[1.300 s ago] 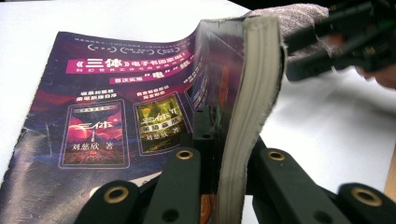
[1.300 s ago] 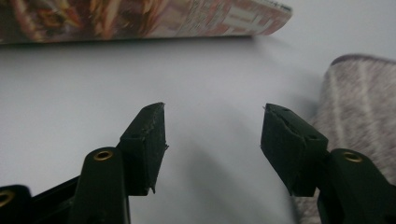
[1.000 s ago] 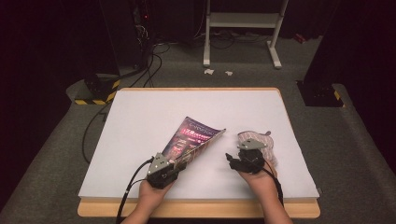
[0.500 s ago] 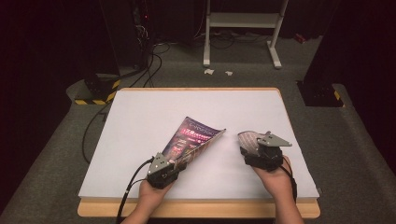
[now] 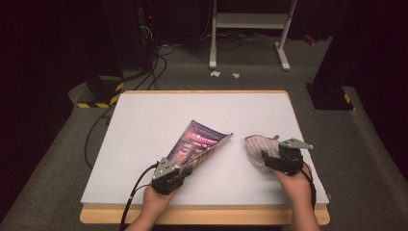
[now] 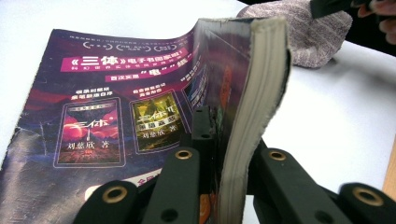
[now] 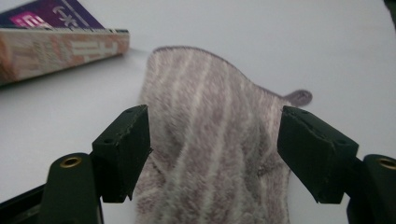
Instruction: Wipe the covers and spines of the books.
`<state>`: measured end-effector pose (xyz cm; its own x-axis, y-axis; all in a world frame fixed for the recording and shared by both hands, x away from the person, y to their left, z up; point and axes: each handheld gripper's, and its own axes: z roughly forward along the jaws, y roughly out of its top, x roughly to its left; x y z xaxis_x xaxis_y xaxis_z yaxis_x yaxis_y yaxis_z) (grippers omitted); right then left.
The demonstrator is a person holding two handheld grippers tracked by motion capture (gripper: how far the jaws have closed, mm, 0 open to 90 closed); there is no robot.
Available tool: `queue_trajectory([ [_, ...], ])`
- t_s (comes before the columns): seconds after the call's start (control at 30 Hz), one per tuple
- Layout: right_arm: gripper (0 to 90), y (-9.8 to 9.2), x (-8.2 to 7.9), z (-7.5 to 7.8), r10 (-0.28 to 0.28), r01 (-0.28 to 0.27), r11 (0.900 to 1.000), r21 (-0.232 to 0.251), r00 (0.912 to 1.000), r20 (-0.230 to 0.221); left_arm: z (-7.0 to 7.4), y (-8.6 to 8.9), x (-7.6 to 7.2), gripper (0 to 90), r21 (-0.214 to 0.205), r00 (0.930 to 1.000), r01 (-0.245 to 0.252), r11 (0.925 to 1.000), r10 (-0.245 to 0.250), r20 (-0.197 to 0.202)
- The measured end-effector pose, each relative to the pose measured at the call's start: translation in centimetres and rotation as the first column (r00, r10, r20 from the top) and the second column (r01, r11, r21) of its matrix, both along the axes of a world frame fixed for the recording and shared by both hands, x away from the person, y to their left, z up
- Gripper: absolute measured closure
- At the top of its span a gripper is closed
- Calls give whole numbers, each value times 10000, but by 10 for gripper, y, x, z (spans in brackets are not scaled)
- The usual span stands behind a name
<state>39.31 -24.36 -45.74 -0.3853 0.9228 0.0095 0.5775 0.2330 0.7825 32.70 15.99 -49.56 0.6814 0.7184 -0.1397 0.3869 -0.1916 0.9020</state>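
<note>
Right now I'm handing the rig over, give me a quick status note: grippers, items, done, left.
Left gripper: shut on the book, clamping the page block near its lower corner; that edge is lifted off the white table while the purple cover lies flat on it.
Right gripper: open, one jaw on each side of the striped cloth, pads not pressing.
Items: the cloth lies to the right of the book, apart from it.
Done: the book is gripped and partly opened.
Left: probably close on the cloth; what follows with book and cloth is not clear from here.
</note>
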Motion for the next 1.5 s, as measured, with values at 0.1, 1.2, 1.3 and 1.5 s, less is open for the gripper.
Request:
queue_trajectory([
  [0.1,262,0,5,-11,16,-21,9999,-114,9991,-422,0,0,0,822,6,10000,8,10000,-8,15],
  [1.2,705,15,-13,6,801,-837,9954,469,9940,742,-2,-1,0,821,81,10000,72,9999,-72,-28],
  [1.3,704,25,-18,18,1097,-1165,9917,548,9875,1134,-2,-1,0,821,70,10000,77,9999,-77,-42],
  [1.5,704,49,-8,33,1477,-1581,9859,550,9763,1581,-2,-1,-1,821,68,9999,100,9999,-100,-52],
])
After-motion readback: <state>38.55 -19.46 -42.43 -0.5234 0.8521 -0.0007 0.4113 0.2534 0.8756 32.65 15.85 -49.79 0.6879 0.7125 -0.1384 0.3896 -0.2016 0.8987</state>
